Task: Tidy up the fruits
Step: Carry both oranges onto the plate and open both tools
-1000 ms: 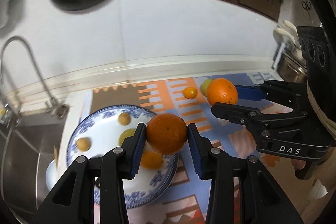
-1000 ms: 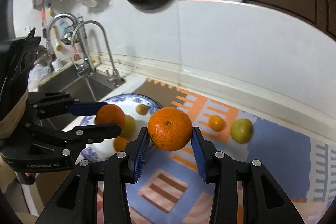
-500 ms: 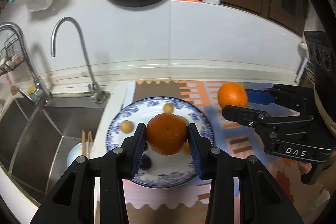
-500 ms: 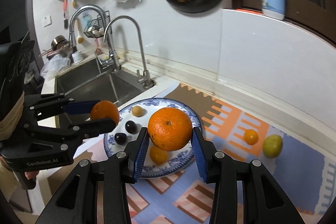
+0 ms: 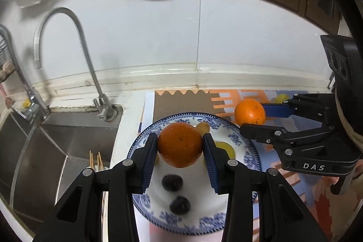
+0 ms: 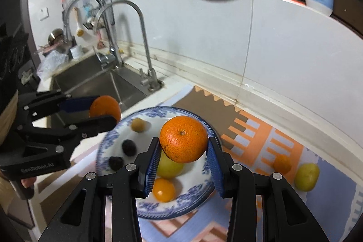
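Left wrist view: left gripper (image 5: 180, 152) hangs over the blue-patterned plate (image 5: 250, 152); jaws pinching an orange (image 5: 180, 144) at its widest part.
Right wrist view: right gripper (image 6: 183, 157) also over the plate; jaws pinching a second orange (image 6: 183, 138).
Plate contents: two dark fruits (image 6: 128, 147), a small tan fruit (image 6: 138, 124), a green fruit (image 6: 170, 166), a small orange fruit (image 6: 163, 189). Free space looks tight.
Still on the mat: a small orange fruit (image 6: 282, 163) and a green fruit (image 6: 306, 176), well apart from the plate, on the tabletop.
Step in hand: judged as setting both oranges down on the plate.
Doing it well: lower each orange onto bare white glaze, not onto the dark fruits or the green one; go low before letting go, since a round orange dropped from height will likely roll.
Order: one at a time seems safer; the two grippers are close and could knock together.
Hazard: the sink (image 5: 56, 151) lies just beside the plate's left rim; an orange rolling off that side could fall in.
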